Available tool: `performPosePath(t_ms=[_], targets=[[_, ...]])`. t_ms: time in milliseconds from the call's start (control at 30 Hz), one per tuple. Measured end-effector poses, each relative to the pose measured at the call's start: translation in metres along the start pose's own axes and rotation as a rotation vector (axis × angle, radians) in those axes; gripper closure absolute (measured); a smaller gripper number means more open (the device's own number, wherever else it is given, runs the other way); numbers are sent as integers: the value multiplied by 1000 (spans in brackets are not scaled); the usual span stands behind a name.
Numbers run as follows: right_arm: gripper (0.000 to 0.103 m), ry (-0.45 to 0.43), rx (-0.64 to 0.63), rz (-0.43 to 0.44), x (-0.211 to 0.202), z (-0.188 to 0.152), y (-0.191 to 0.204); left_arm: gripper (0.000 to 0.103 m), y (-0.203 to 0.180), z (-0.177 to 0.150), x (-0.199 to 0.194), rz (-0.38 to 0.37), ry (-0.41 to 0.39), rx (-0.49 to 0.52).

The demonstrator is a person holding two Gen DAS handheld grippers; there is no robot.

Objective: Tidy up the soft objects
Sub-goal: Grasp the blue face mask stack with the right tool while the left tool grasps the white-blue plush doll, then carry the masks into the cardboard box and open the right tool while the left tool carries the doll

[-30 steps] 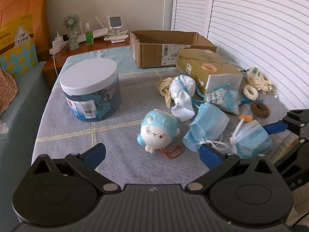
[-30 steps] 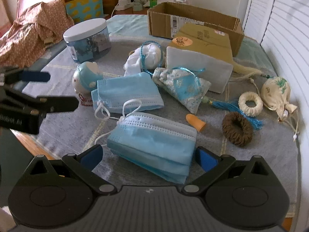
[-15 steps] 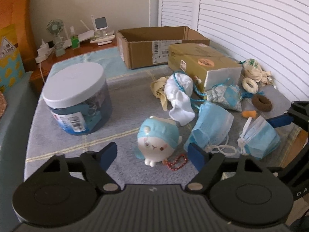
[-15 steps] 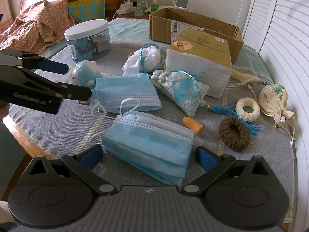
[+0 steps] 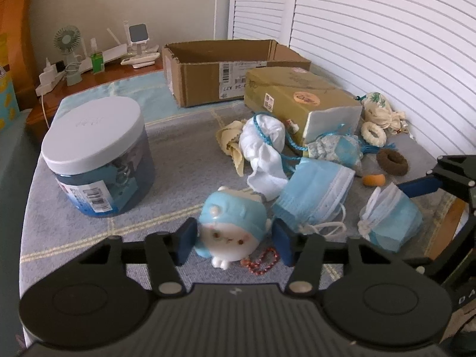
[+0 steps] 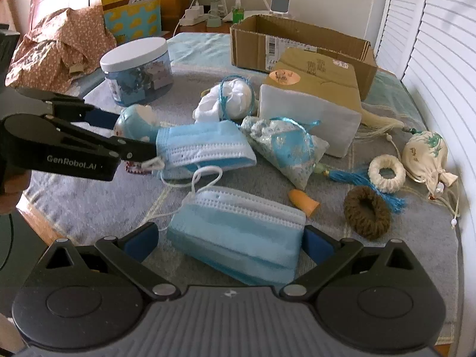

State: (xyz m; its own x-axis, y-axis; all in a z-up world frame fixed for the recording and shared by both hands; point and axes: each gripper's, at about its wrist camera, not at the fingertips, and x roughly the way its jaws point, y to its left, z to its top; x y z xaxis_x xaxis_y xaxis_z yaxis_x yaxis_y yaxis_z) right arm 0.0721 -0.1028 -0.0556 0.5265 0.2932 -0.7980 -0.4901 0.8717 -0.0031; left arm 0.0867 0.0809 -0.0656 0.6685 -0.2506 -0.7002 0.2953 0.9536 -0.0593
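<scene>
Left hand-held gripper (image 5: 233, 244) has closed in; blue plush toy (image 5: 230, 232) sits between its pads.

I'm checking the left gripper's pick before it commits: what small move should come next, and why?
Probably close the left gripper a little further. Its blue pads already flank the round blue-capped white plush toy, seemingly not squeezing it yet, and the toy is still on the grey mat.

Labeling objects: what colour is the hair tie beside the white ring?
Dark brown hair tie; right wrist view shows it best.
</scene>
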Motion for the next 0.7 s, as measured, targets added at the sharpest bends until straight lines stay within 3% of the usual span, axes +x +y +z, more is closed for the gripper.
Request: performPosePath(t_ms=[233,700], targets=[[15,4,-3,-23,-6,4,0,55,0,2,-6,1,6,-3],[21,-48,-56,-27,-38,10,-3,56,-7,7,-38,18,11,21]])
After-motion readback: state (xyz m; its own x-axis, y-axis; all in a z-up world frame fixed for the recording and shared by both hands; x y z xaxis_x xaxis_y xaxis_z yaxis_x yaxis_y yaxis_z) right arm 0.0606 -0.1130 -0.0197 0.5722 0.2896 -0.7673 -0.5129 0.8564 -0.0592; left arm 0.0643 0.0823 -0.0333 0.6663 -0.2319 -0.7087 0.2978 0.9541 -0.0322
